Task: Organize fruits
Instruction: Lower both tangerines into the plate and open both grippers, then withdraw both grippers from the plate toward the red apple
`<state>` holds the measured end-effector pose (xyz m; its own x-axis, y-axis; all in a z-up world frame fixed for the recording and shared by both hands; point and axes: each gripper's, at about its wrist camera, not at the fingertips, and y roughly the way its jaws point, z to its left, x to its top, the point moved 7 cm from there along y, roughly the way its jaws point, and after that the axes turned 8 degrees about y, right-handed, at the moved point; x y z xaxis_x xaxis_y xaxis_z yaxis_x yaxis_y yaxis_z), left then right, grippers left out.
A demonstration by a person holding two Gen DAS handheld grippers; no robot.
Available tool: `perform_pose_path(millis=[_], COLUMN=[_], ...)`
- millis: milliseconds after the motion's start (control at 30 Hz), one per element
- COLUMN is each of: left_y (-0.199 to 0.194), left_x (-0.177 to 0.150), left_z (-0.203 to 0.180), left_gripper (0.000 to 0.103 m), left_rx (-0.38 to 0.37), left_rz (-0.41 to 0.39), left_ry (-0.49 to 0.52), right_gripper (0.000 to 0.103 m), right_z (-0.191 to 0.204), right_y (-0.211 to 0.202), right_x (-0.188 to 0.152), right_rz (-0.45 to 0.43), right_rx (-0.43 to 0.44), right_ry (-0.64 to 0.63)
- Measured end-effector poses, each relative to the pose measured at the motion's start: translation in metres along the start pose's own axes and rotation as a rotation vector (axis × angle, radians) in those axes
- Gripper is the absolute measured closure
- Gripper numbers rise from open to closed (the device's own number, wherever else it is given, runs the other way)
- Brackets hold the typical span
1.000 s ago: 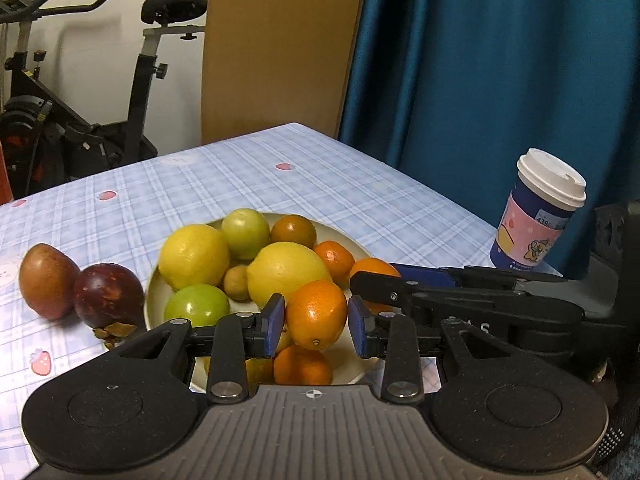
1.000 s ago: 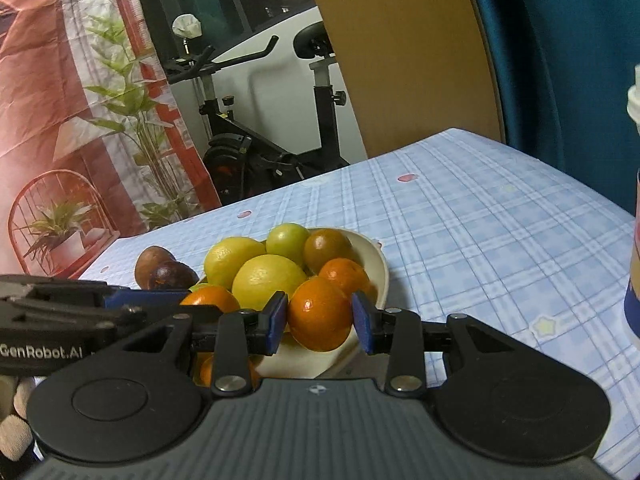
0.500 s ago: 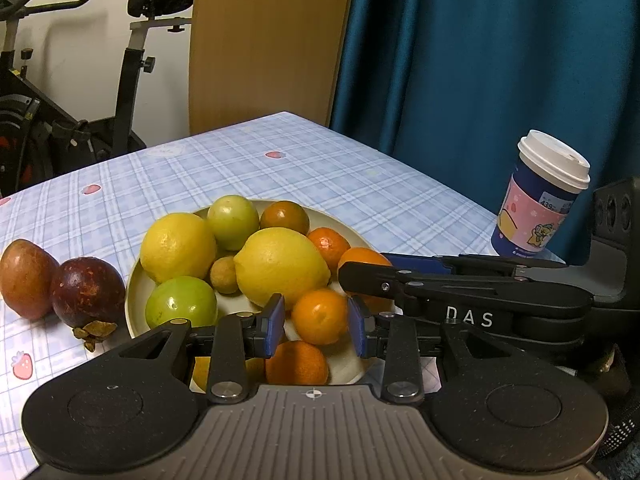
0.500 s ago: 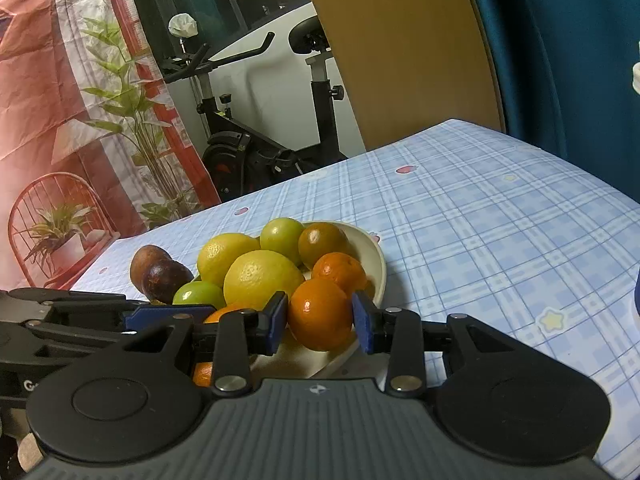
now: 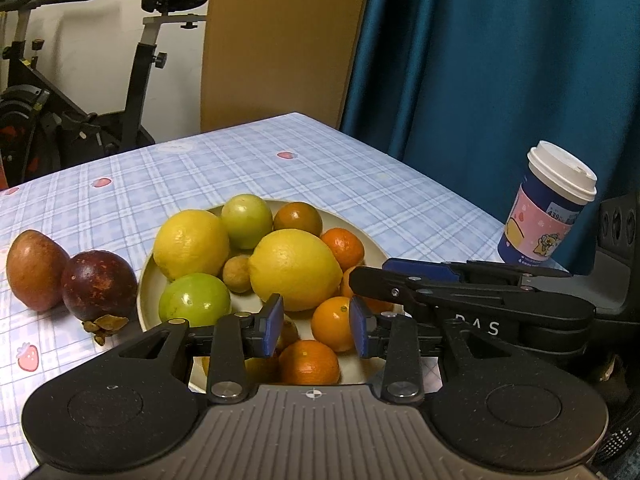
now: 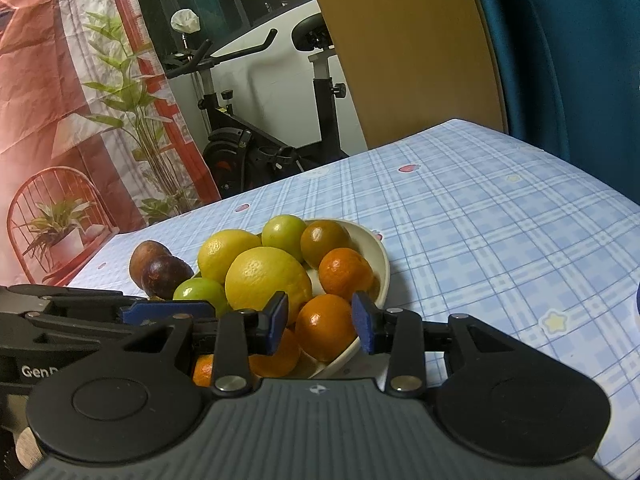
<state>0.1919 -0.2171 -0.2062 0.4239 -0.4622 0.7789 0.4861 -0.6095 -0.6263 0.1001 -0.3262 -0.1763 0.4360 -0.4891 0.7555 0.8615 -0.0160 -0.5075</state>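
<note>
A cream plate holds two lemons, green fruits, a brown-green fruit and several oranges. A mangosteen and a reddish mango lie on the cloth left of the plate. My left gripper is open and empty above the plate's near edge. My right gripper is open, with an orange lying on the plate between its blue pads. The right gripper's fingers reach in from the right in the left wrist view.
A paper coffee cup with a white lid stands at the table's right edge. The table has a blue checked cloth. An exercise bike, a wooden panel and a teal curtain stand behind the table.
The left gripper let go of its orange, which now rests on the plate, and drew back. The right gripper's jaws opened off its orange and it pulled back slightly.
</note>
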Motion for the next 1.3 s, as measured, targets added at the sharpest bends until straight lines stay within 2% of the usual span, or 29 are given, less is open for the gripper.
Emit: perform_pose_path(millis=[133,333,467,800,967,1200,1300], left_y=[-0.005,-0.016,-0.026,-0.047,-0.057,-0.068,-0.073], left_x=[0.002,0.003,0.0,-0.012,-0.025,-0.043,-0.045], left_z=[0.005,0.013,0.018,0.044,0.062,0.09,0.097], left_gripper=[0.055,0.054,0.052,0.051,0.05,0.049,0.043], left_rx=[0.015,0.038,0.052,0.126,0.173,0.233,0.245], left_rz=[-0.013,-0.034,-0.049,-0.079,-0.068,-0.034,-0.033], left_ry=[-0.018,-0.058,-0.091,-0.191,-0.243,-0.366,-0.39], right_gripper=[0.06,0.051,0.032,0.025,0.024,0.02,0.019], right_z=[0.002,0.007,0.016,0.03,0.035,0.044,0.047], right_y=[0.0,0.0,0.002,0.006,0.008,0.007,0.007], right_x=[0.0,0.0,-0.003,-0.011,-0.013,-0.016,-0.018], right_rz=[-0.002,-0.008,-0.006,-0.008,-0.006,-0.005,-0.005], right_rx=[-0.003,-0.012,-0.026,-0.043,-0.045,-0.025,-0.023], right_ry=[-0.009,-0.045,-0.115,-0.21,-0.237,-0.262,-0.275])
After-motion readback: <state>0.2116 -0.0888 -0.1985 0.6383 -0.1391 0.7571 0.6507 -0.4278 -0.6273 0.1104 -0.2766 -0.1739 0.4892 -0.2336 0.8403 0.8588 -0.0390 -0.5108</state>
